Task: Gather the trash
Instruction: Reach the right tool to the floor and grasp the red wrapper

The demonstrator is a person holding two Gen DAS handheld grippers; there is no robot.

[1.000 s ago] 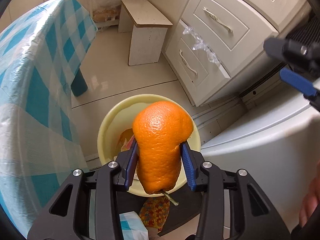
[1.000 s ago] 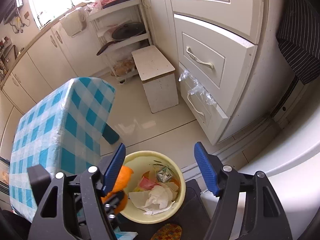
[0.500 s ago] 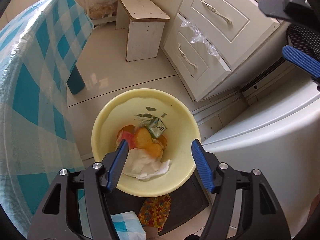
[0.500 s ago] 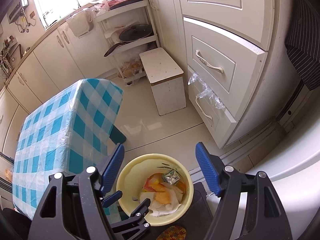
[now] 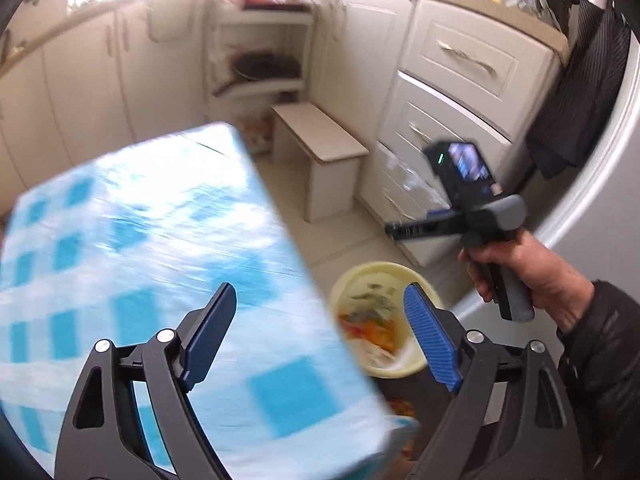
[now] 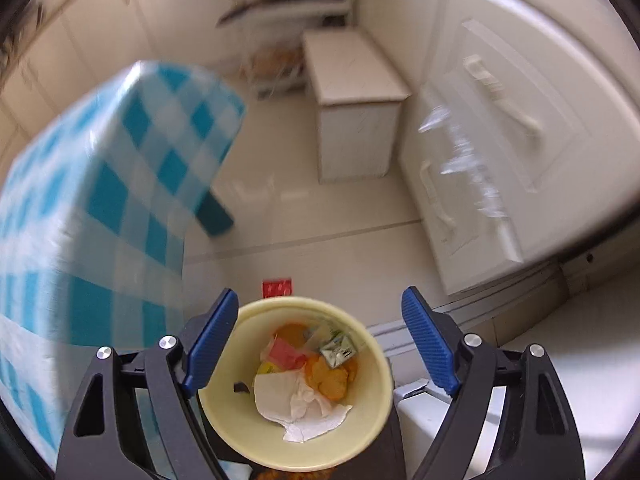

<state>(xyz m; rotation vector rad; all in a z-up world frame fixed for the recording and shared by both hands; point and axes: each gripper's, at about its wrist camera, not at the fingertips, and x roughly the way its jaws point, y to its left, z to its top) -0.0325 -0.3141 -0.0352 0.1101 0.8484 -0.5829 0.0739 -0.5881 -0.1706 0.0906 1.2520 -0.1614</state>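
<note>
A pale yellow bin [image 6: 374,396] stands on the floor, holding orange peel [image 6: 328,376], white tissue [image 6: 300,402] and wrappers. My right gripper [image 6: 320,336] is open and empty just above the bin. My left gripper [image 5: 320,336] is open and empty, raised over the edge of the checked table [image 5: 140,240], with the bin [image 5: 400,276] below to the right. The right gripper also shows in the left wrist view [image 5: 460,208], held by a hand. A small red wrapper [image 6: 277,288] lies on the floor just beyond the bin.
A blue and white checked table [image 6: 100,184] stands left of the bin. A white stool [image 6: 352,100] stands behind. White drawers [image 6: 480,140] line the right side, and a white appliance [image 6: 568,360] is at lower right.
My left gripper opened and dropped the orange peel into the bin, then rose and swung left over the table. My right gripper moved down over the bin.
</note>
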